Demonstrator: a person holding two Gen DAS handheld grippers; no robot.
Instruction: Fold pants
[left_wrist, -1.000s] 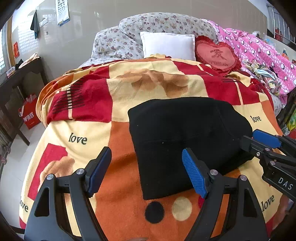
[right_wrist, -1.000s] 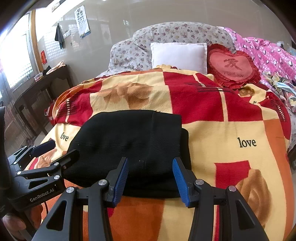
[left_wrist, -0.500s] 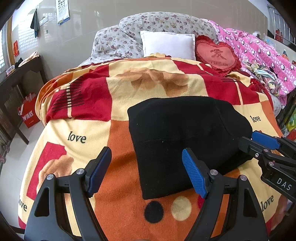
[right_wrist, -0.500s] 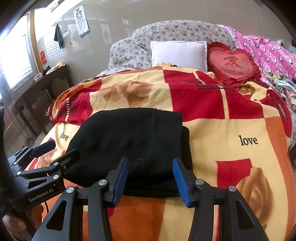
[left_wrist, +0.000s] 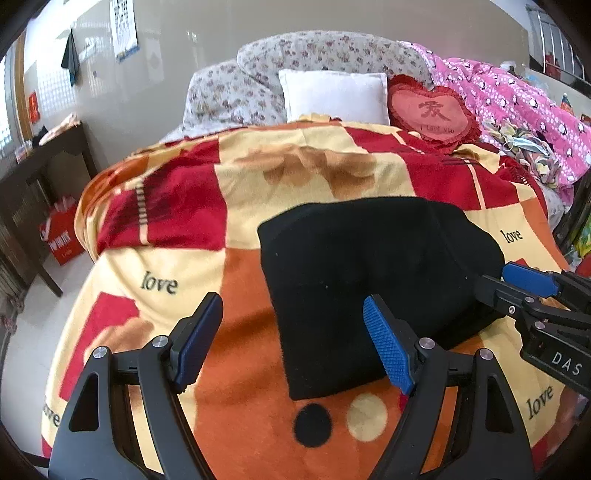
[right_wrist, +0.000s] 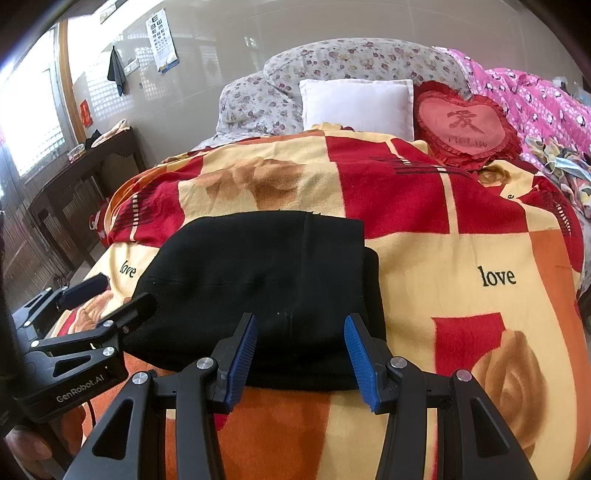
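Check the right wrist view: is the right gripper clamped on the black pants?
No. The right gripper has open jaws over the near edge of the folded black pants, with no cloth pinched between its pads.

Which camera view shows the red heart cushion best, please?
The right wrist view shows the red heart cushion best: it appears larger, whole, and its frilled rim and printed character are clear. In the left wrist view the red heart cushion is also whole, but smaller and nearer the curved edge of the picture.

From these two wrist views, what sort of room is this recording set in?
Most likely a home bedroom: a bed covered by a patterned blanket, a white pillow and a heart-shaped cushion at its head, and folded black pants lying on the blanket.
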